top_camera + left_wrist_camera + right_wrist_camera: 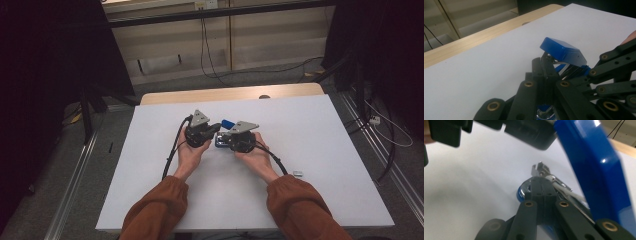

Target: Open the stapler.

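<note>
A blue stapler [226, 123] is held open just above the white table [310, 130], between my two grippers. Its blue lid [562, 51] tilts up over the left gripper [544, 65], whose jaws are pressed together at the lid's underside. The right gripper [540, 185] is shut on the stapler's lower part, where the metal staple channel [539, 168] sticks out past its tips and the lid [594, 170] rises at the right. In the high view the left gripper [219, 129] and the right gripper [224, 138] meet nose to nose at mid-table.
A small pale object [298, 173] lies on the table to the right of the person's right forearm. A wooden strip [230, 94] runs along the table's far edge. Cables [205, 55] trail on the floor behind, and dark stands flank both sides.
</note>
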Motion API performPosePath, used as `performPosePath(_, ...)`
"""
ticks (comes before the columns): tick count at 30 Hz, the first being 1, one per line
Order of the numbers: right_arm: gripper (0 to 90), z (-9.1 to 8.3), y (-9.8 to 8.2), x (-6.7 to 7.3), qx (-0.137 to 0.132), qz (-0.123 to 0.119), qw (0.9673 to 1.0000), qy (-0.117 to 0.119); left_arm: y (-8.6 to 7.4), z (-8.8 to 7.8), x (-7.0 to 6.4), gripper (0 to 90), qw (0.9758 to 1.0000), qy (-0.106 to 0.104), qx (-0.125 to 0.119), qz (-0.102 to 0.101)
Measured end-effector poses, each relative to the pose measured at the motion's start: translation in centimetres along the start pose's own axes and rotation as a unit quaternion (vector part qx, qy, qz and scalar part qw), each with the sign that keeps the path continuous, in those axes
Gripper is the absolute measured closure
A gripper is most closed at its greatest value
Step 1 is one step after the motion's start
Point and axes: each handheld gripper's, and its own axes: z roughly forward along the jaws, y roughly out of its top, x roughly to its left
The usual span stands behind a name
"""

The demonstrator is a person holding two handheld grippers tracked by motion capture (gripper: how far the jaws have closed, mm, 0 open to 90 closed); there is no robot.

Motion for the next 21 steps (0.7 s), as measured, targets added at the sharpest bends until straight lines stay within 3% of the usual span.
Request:
performPosePath(3, 90.0, -0.5, 0.3, -0.1, -0.012, 0.001, 0.9999, -0.005, 0.0, 0.0, 0.0, 90.0, 1.0000, 0.001, 0.000, -0.001)
performPosePath(4, 90.0, -1.0, 0.5, -0.3, -0.035, 0.018, 0.9992, -0.009, 0.0, 0.0, 0.0, 90.0, 1.0000, 0.000, 0.000, 0.000)
performPosePath(21, 90.0, 0.2, 0.2, 0.1, -0.047, 0.017, 0.9976, -0.047, 0.0, 0.0, 0.0, 90.0, 1.0000, -0.001, 0.001, 0.002)
